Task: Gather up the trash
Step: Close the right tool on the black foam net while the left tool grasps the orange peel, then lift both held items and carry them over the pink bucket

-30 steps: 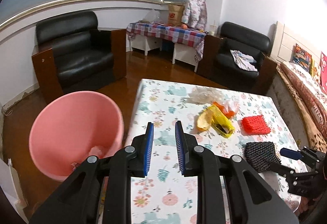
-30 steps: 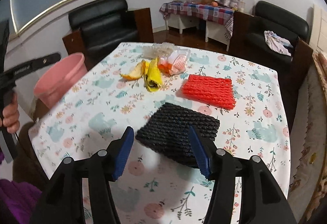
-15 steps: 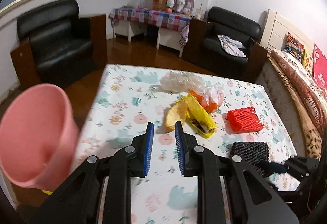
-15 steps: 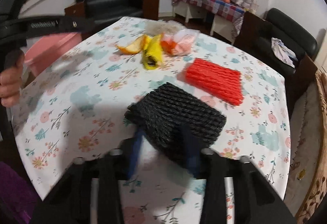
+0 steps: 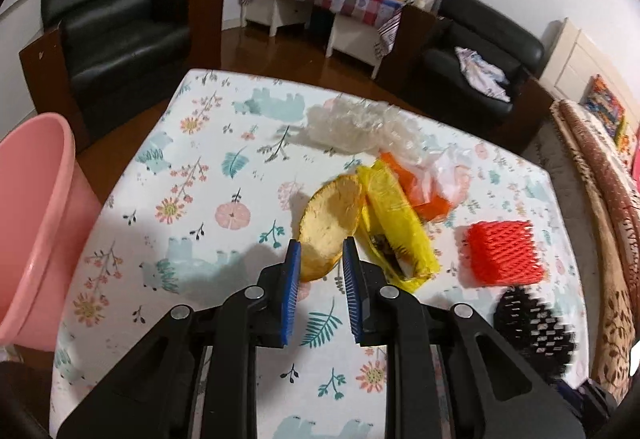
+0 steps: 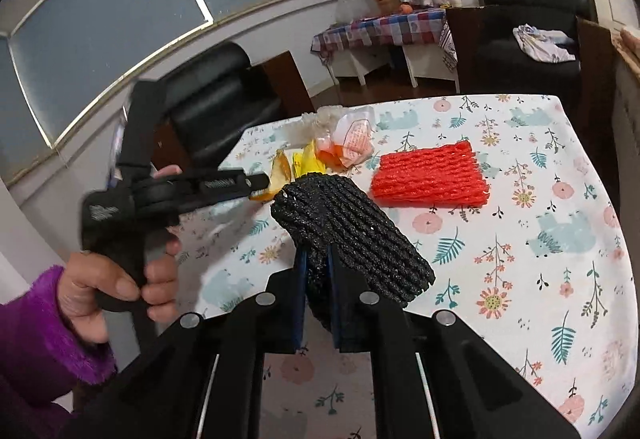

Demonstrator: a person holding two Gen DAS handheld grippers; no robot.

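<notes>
My right gripper (image 6: 317,271) is clamped on the near edge of the black foam net (image 6: 348,235), which sits in the middle of my right wrist view, lifted and tilted up off the flowered tablecloth (image 6: 540,239) rather than lying flat. My left gripper (image 5: 319,263) has its blue pads set a little apart with nothing between them; in the lower centre of its view the tips bracket the near rim of the orange peel (image 5: 330,225) without, as far as I can tell, touching it. Just right of the peel lies the yellow wrapper (image 5: 394,223), touching it, and behind that the orange-and-white plastic bag (image 5: 430,185) and the crumpled clear plastic (image 5: 360,123) toward the upper centre. The red foam net (image 5: 502,253) lies flat at centre right, apart from the wrapper. The pink bin (image 5: 34,223) stands off the table's edge at the far left of the left view, its mouth mostly out of frame. I judge I am early in the job: one piece is in hand and the rest is on the table. The step now looks double, with the right carrying the black net and the left lining up on the peel. Next the right must cross over the table to the bin on the left side and release above its mouth, minding my left hand (image 6: 116,279), which is in the way at lower left. The left needs to settle lower and close on the peel's thin rim; the peel is curved and may slip or tip.
</notes>
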